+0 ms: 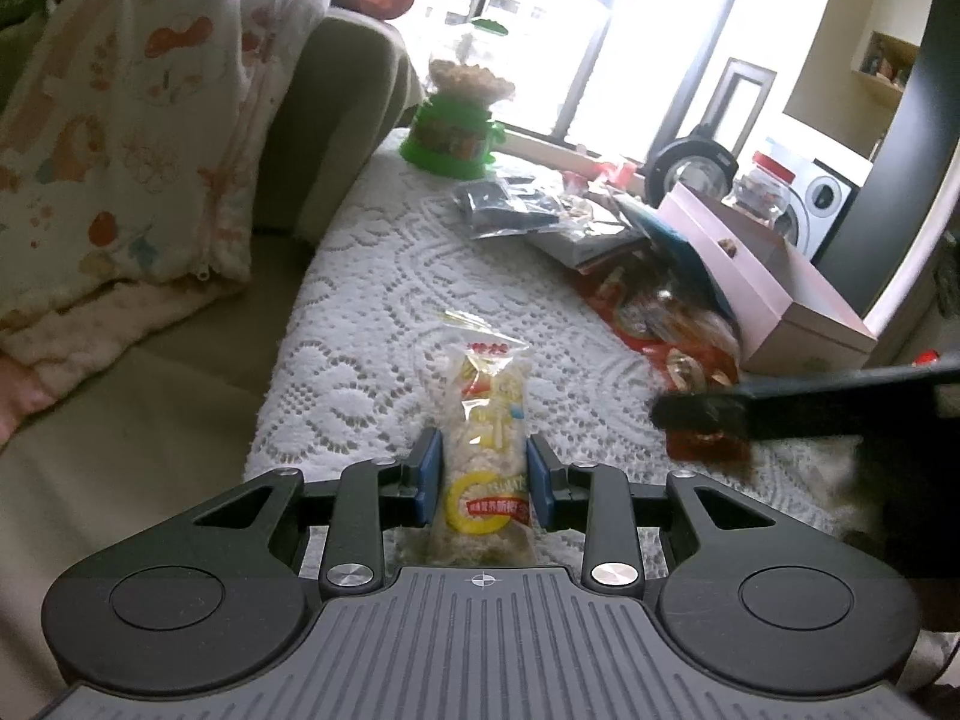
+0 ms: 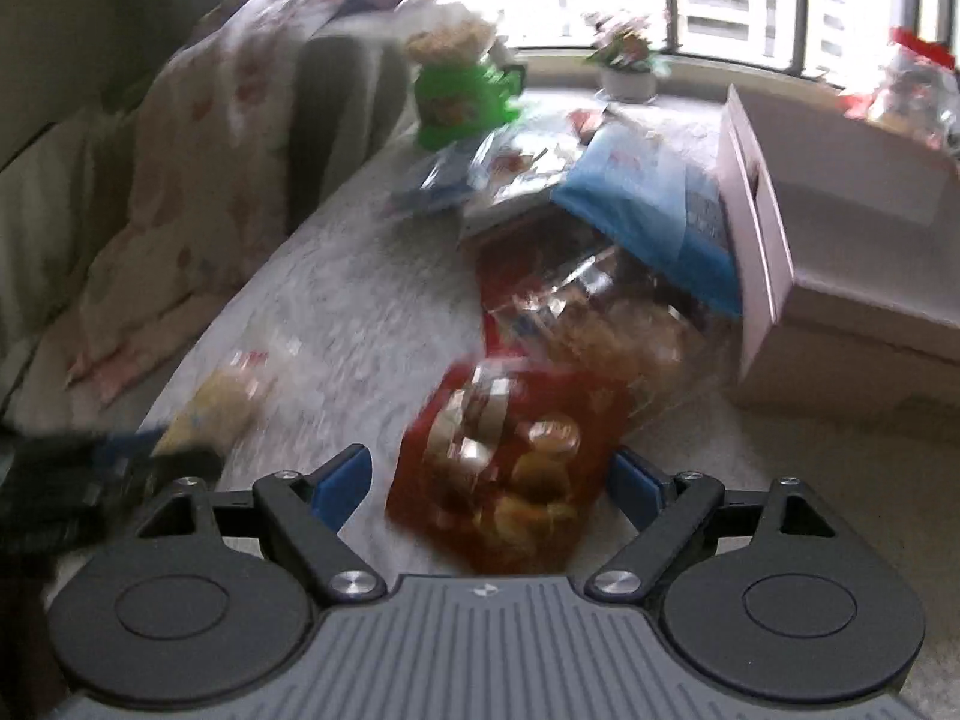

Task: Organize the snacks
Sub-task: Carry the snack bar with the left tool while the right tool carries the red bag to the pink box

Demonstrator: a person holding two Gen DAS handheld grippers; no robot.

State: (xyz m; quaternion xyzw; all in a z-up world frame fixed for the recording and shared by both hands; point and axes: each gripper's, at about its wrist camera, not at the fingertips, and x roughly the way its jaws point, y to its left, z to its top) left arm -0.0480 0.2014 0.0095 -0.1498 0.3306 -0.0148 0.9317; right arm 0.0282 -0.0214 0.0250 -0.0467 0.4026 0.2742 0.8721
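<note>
While the left gripper [image 1: 485,477] pinches a rice bar [image 1: 487,456] between its blue pads [image 1: 427,476], the packet points away along the fingers and lies over the lace cloth [image 1: 372,276]. To its right, the right gripper [image 2: 491,486] stands spread wide, with a red snack bag [image 2: 510,468] lying between its blue pads [image 2: 342,480]; neither pad touches the bag as far as the blurred right-wrist view shows. In that same view the rice bar [image 2: 222,396] and the left gripper [image 2: 108,468] appear low at the left. Beyond the red bag lies a clear bag of biscuits [image 2: 606,324], touching or overlapping it, and just past that a blue packet [image 2: 660,210] leans against the side of a pink box [image 2: 840,228], which stands open on the right. Farther back, dark packets [image 1: 498,204] and other wrappers lie heaped together near the middle of the cloth. At the far end a green tub [image 1: 453,132] stands upright, close beside the sofa arm [image 1: 342,120], over which a printed quilt [image 1: 120,138] hangs. A red-lidded jar [image 1: 765,186] stands behind the box, toward the window [image 1: 570,18].
</note>
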